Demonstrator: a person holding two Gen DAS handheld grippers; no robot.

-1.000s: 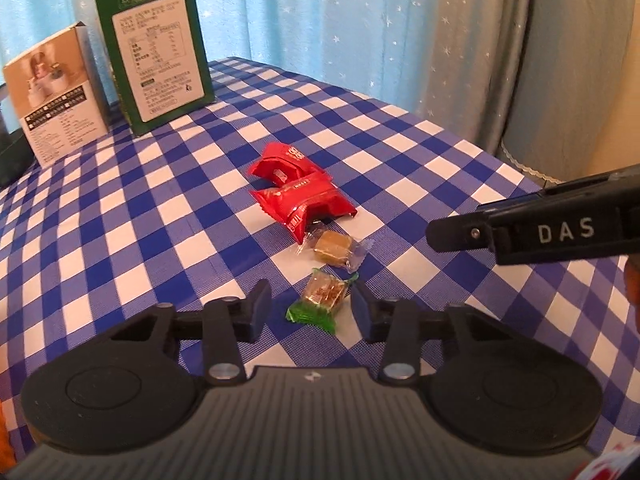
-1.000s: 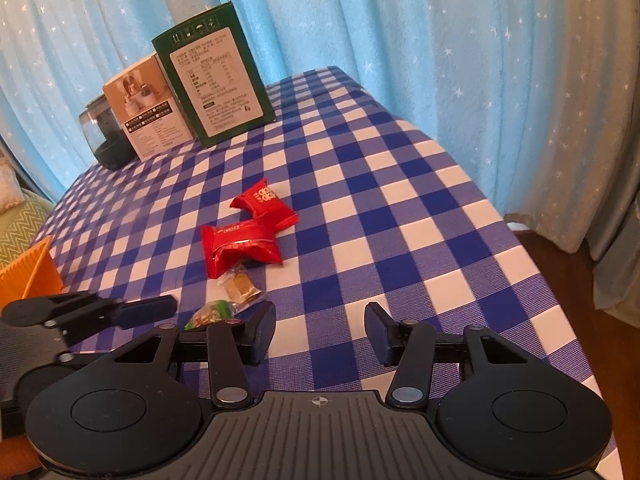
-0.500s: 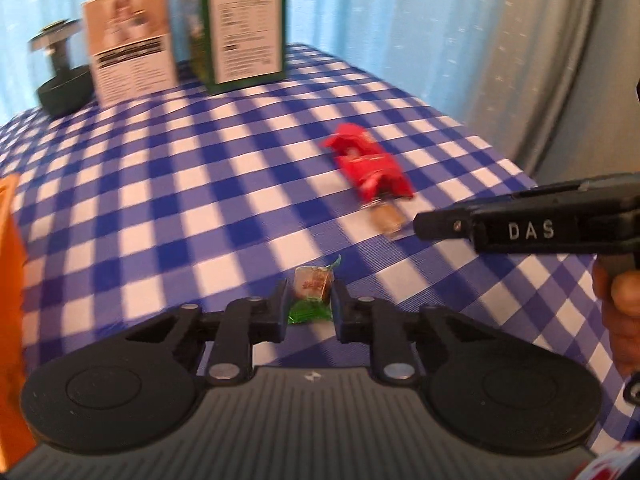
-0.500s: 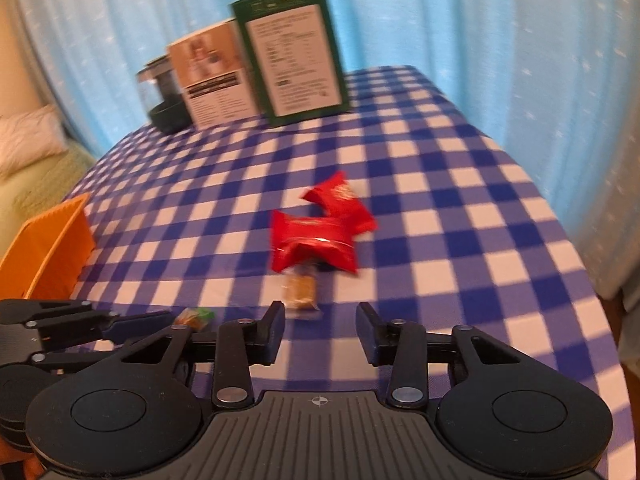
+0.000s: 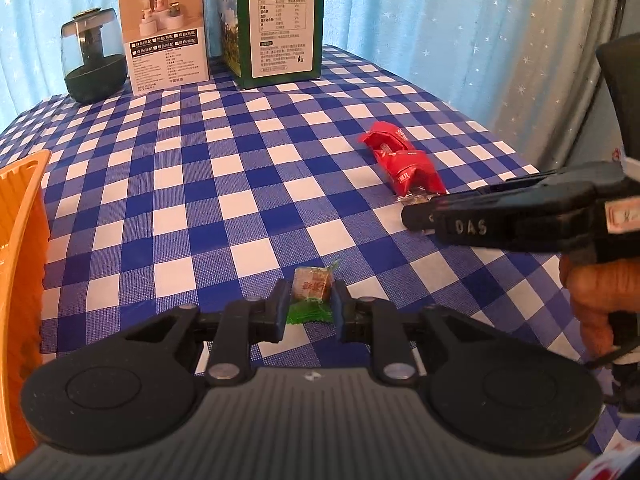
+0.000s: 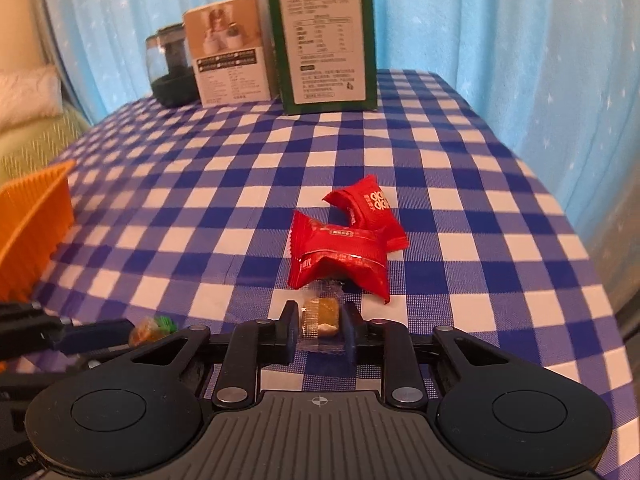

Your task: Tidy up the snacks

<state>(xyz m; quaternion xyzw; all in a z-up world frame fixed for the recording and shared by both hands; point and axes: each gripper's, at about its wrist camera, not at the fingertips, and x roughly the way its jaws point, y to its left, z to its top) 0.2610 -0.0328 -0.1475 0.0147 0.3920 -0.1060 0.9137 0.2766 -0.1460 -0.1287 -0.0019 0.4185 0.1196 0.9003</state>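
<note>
Left wrist view, bench (image 5: 248, 200): blue-and-white check cloth; boxes and a dark jar at the far edge.
Orange basket (image 5: 20, 264): at the left edge of both views; likely home for the snacks.
Red packets (image 6: 344, 248): two, touching, mid-bench, untouched.
Left tongs (image 5: 310, 312): pinching the green-wrapped candy (image 5: 311, 286), pads on its two sides, candy low over the cloth.
Right tongs (image 6: 320, 330): just closed, pinching the clear-wrapped candy (image 6: 320, 316) right below the nearer red packet.
Step in hand: both grasps made; lifting next, judging by the pinches.
Doing it well: lift straight up, away from the red packet; keep pads squeezed on the candy bodies, not on loose wrapper; carry to the basket one after the other so the tongs stay apart.
</note>
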